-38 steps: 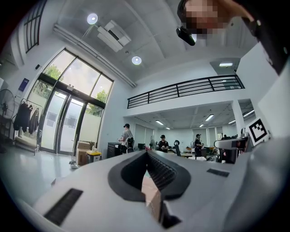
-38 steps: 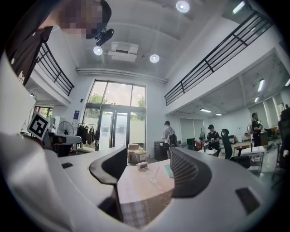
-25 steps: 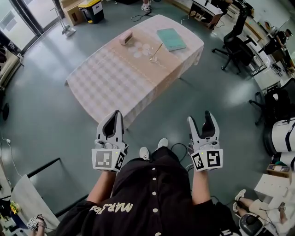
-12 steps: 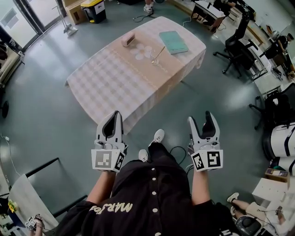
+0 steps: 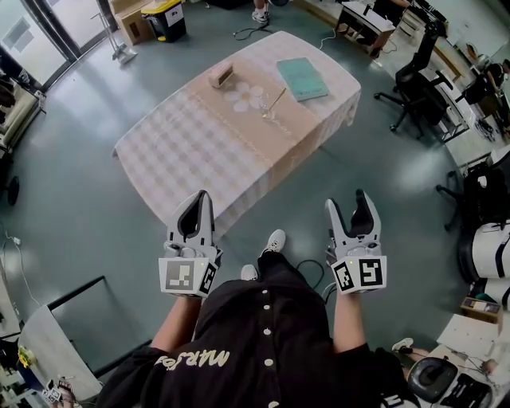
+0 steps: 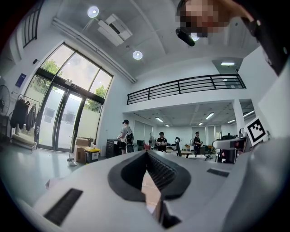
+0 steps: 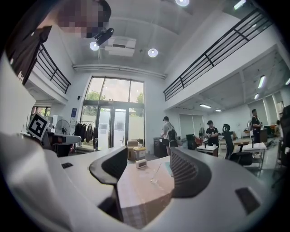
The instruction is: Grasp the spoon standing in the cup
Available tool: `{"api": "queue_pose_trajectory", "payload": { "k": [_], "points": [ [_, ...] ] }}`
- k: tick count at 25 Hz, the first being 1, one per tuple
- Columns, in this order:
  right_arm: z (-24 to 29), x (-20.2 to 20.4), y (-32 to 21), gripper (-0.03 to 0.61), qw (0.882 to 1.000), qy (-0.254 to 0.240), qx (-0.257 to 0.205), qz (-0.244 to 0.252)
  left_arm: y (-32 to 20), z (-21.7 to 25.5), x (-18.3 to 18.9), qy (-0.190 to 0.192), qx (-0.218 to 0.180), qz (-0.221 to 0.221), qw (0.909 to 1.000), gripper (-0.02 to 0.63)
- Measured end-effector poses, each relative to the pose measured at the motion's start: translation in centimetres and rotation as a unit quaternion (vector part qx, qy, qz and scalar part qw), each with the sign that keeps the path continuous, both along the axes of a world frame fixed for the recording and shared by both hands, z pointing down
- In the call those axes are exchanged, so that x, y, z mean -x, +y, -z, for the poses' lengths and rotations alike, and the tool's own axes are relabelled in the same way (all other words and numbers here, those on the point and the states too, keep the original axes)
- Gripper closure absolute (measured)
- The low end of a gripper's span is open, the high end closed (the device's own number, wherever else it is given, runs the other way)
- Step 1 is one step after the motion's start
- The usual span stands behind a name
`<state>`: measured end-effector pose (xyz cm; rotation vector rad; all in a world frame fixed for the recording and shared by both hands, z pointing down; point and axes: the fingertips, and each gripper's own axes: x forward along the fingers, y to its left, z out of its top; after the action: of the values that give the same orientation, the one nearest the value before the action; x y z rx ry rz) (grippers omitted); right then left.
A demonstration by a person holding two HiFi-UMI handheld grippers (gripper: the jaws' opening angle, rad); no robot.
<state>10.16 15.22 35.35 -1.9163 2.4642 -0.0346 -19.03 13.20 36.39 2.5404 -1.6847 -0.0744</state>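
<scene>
A clear cup (image 5: 267, 107) with a spoon (image 5: 273, 95) leaning in it stands on the tan runner of a checked-cloth table (image 5: 183, 151), far ahead of both grippers. In the right gripper view the cup (image 7: 154, 179) shows between the jaws, well beyond them. My left gripper (image 5: 198, 197) is held at waist height with its fingertips together and nothing in it; its own view (image 6: 147, 153) shows the tips touching. My right gripper (image 5: 347, 202) is level with the left, with its jaws spread in a V and nothing between them (image 7: 149, 152).
A teal book (image 5: 301, 77) and a small box (image 5: 220, 75) lie on the table near the cup. Office chairs (image 5: 414, 76) and desks crowd the right side. A yellow-lidded bin (image 5: 165, 17) stands far left. Several people stand in the background.
The table has drifted slightly right and the person's feet have shifted as they step. Both grippers keep the same pose and jaw state.
</scene>
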Motion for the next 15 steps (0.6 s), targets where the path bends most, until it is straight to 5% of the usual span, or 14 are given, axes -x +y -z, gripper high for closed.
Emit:
{"api": "queue_pose_trajectory", "payload": {
  "k": [15],
  "points": [
    [-0.2, -3.5, -8.2, 0.301, 1.000, -0.007, -0.001, 0.015, -7.4, 0.4, -3.8, -0.005, -0.005, 0.011, 0.9999, 0.603]
  ]
}}
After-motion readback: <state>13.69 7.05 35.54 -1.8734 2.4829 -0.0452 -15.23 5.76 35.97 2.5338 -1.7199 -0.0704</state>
